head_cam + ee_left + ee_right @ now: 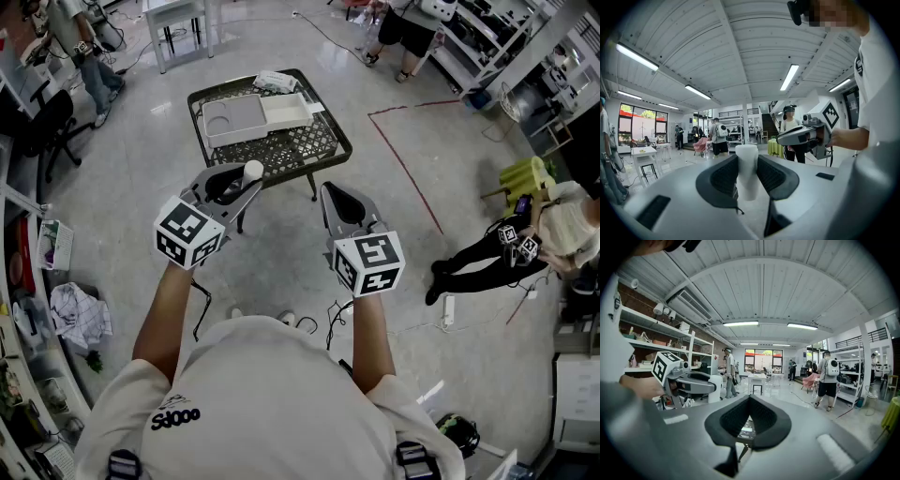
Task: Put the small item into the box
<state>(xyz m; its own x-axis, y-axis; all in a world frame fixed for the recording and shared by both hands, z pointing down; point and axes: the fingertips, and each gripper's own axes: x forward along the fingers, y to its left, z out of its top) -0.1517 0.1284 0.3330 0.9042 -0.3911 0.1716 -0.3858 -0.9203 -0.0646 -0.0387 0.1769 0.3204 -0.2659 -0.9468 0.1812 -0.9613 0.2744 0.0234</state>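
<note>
A small white cylindrical item (pixel 253 170) sits upright between the pads of my left gripper (pixel 249 180), which is shut on it; in the left gripper view the item (pixel 746 171) fills the gap between the dark pads (pixel 722 180). My right gripper (pixel 328 191) is level beside it at the right, shut with nothing in it, its pads (pixel 764 416) meeting at the tip. The open box (pixel 234 120), a grey tray with a white half (pixel 286 111), lies on a black mesh table (pixel 314 145) ahead of both grippers. Both grippers hang over the floor, short of the table.
A wrapped packet (pixel 275 82) lies at the table's far edge. Red tape (pixel 403 164) marks the floor to the right. A person (pixel 525 244) crouches at the right by a yellow stool (pixel 525 178). Cables (pixel 333 314) trail by my feet. Shelving (pixel 28 309) lines the left.
</note>
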